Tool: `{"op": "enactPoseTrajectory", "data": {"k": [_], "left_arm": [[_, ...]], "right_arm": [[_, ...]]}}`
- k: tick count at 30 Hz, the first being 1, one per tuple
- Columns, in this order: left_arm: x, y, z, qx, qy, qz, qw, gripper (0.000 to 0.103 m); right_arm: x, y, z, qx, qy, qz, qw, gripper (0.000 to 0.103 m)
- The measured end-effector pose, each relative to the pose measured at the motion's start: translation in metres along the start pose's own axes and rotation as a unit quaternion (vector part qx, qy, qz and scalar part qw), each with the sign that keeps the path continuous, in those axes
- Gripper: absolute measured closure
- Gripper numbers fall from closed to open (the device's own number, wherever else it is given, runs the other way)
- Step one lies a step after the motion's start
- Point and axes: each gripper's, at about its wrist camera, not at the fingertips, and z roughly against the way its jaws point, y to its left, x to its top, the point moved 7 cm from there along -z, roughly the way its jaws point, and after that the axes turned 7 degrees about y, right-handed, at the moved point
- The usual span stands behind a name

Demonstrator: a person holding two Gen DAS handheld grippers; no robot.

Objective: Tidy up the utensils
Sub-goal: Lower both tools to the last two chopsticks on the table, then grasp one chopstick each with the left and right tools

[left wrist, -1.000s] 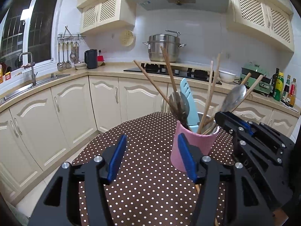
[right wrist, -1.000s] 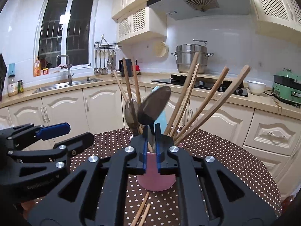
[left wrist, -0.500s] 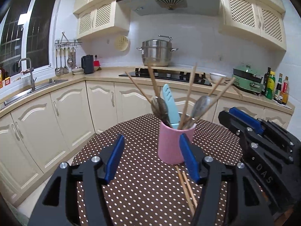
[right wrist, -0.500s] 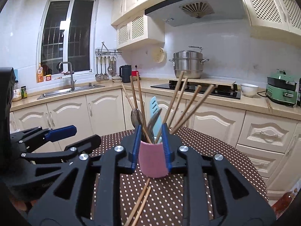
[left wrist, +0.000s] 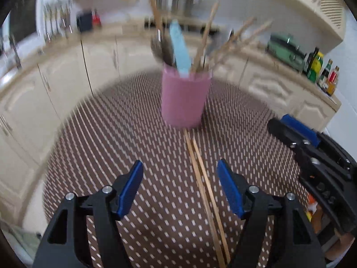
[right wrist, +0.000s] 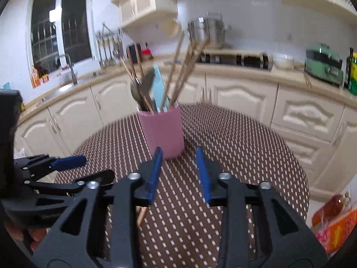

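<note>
Where chopsticks (left wrist: 202, 44) crowd pink cup (left wrist: 184, 99), spatula (left wrist: 179, 47) upright

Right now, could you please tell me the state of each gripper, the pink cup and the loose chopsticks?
Left gripper: open, jaws just widened, above the chopsticks, not gripping.
Right gripper: open, jaws just opened, nothing between them.
Pink cup: upright on the table, full of utensils.
Chopsticks: a pair lying flat on the table, not yet in the cup.

A home kitchen: cream cabinets (right wrist: 241, 93), a sink (right wrist: 67, 84) under the window (right wrist: 60, 22), a hob (right wrist: 234, 59) bearing a steel pot (right wrist: 206, 31).
</note>
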Motion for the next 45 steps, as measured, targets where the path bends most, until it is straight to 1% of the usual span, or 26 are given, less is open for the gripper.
{"op": "enactPoseTrajectory", "data": {"k": [1,3,5,6,8,10,12,18,20,22,24,25,26,27,28,29,30,31,33,35,37,39,42,43,44,45], "left_arm": [[-0.002,0.003,-0.007,-0.004,0.018,0.002,0.9998,0.035],[-0.009,0.004,-0.025,-0.001,0.060,-0.001,0.9982,0.036],[-0.014,0.003,-0.039,0.012,0.092,-0.007,0.9956,0.036],[-0.017,0.002,-0.044,0.013,0.102,-0.010,0.9946,0.036],[-0.018,-0.003,-0.051,0.014,0.111,-0.015,0.9936,0.036],[-0.020,-0.006,-0.056,0.035,0.117,-0.024,0.9922,0.036],[-0.020,-0.008,-0.062,0.047,0.124,-0.029,0.9907,0.035],[-0.013,-0.009,-0.072,0.071,0.132,-0.024,0.9885,0.035],[-0.007,-0.010,-0.076,0.077,0.138,-0.026,0.9871,0.035],[0.015,-0.012,-0.087,0.078,0.146,-0.024,0.9858,0.035],[0.026,-0.011,-0.094,0.072,0.151,-0.018,0.9857,0.036],[0.031,-0.011,-0.096,0.071,0.152,-0.017,0.9856,0.037],[0.035,-0.011,-0.098,0.069,0.152,-0.020,0.9857,0.044],[0.039,-0.012,-0.099,0.066,0.149,-0.023,0.9863,0.048],[0.042,-0.012,-0.100,0.064,0.149,-0.024,0.9865,0.058],[0.043,-0.011,-0.099,0.063,0.148,-0.024,0.9867,0.073],[0.044,-0.010,-0.099,0.060,0.147,-0.023,0.9870,0.080],[0.044,-0.010,-0.098,0.056,0.147,-0.021,0.9873,0.092],[0.044,-0.005,-0.097,0.041,0.145,-0.008,0.9885,0.094],[0.039,0.002,-0.092,0.031,0.139,0.002,0.9899,0.097],[0.038,0.005,-0.088,0.024,0.129,0.009,0.9914,0.097],[0.031,0.014,-0.081,0.015,0.113,0.021,0.9932,0.097],[0.033,0.025,-0.068,0.004,0.085,0.041,0.9955,0.097],[0.030,0.029,-0.062,0.001,0.078,0.044,0.9960,0.097],[0.029,0.031,-0.058,-0.003,0.070,0.045,0.9966,0.097],[0.031,0.033,-0.053,-0.004,0.062,0.046,0.9970,0.097]], "right_arm": [[-0.004,-0.003,-0.001,0.004,0.011,-0.005,1.000,0.059],[-0.011,-0.008,-0.005,0.008,0.034,-0.013,0.999,0.059],[-0.016,-0.014,-0.006,0.011,0.045,-0.021,0.999,0.059],[-0.017,-0.015,-0.006,0.010,0.047,-0.022,0.999,0.059],[-0.021,-0.019,-0.006,0.011,0.056,-0.023,0.998,0.059],[-0.024,-0.022,-0.005,0.012,0.060,-0.026,0.998,0.059],[-0.028,-0.025,-0.005,0.015,0.065,-0.028,0.997,0.059],[-0.031,-0.033,-0.002,0.017,0.071,-0.033,0.997,0.059],[-0.030,-0.034,-0.003,0.018,0.076,-0.034,0.996,0.059],[-0.030,-0.034,-0.006,0.019,0.085,-0.036,0.996,0.059],[-0.030,-0.033,-0.010,0.021,0.098,-0.037,0.994,0.059],[-0.031,-0.033,-0.011,0.023,0.104,-0.037,0.994,0.059],[-0.032,-0.031,-0.014,0.026,0.114,-0.039,0.992,0.059],[-0.033,-0.030,-0.016,0.028,0.124,-0.038,0.991,0.059],[-0.034,-0.029,-0.018,0.029,0.132,-0.038,0.990,0.059],[-0.035,-0.027,-0.021,0.031,0.144,-0.038,0.988,0.059],[-0.036,-0.025,-0.024,0.033,0.155,-0.036,0.987,0.059],[-0.036,-0.022,-0.026,0.035,0.165,-0.035,0.985,0.059],[-0.038,-0.017,-0.030,0.040,0.183,-0.034,0.982,0.059],[-0.038,-0.007,-0.036,0.055,0.206,-0.037,0.976,0.059],[-0.039,0.002,-0.042,0.064,0.228,-0.032,0.971,0.059],[-0.041,0.015,-0.051,0.063,0.254,-0.014,0.965,0.059],[-0.047,0.031,-0.064,0.068,0.288,-0.001,0.955,0.059],[-0.050,0.037,-0.070,0.070,0.301,0.005,0.951,0.062],[-0.052,0.041,-0.072,0.069,0.308,0.011,0.949,0.067],[-0.056,0.046,-0.076,0.065,0.319,0.019,0.945,0.069]]}}
